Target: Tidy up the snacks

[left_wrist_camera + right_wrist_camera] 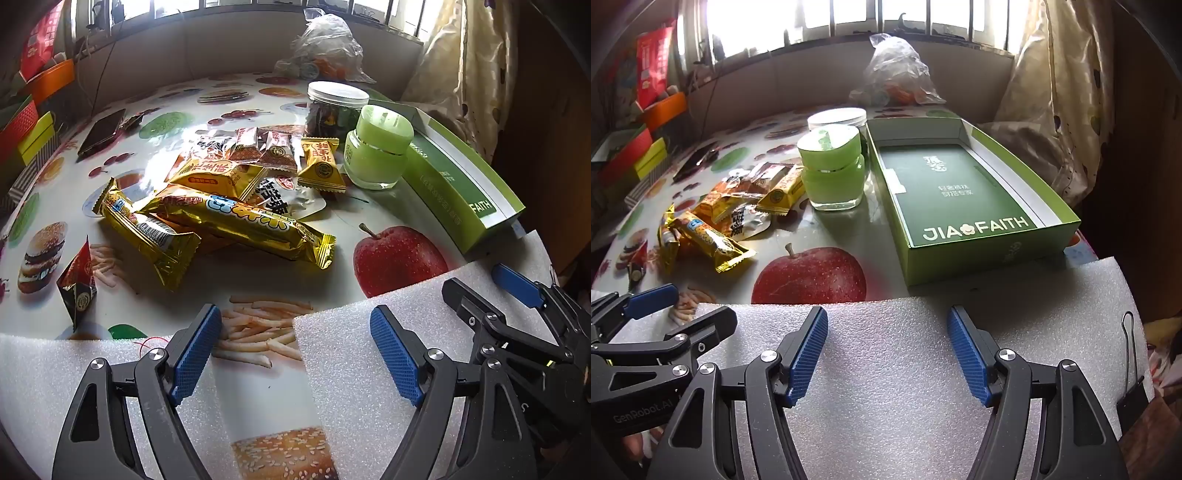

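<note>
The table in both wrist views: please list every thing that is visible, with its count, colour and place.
snack packets: about ten, mostly gold, piled mid-table; one red-black packet apart, left
green jar: one, beside the box
clear jar: one, white lid, behind the green jar
green box: one, open, no snacks inside, right side
phone: one, dark, far left
plastic bag: one, clear, far edge
foam sheets: white, near edge
left gripper: open, over the near edge
right gripper: open, over foam
</note>
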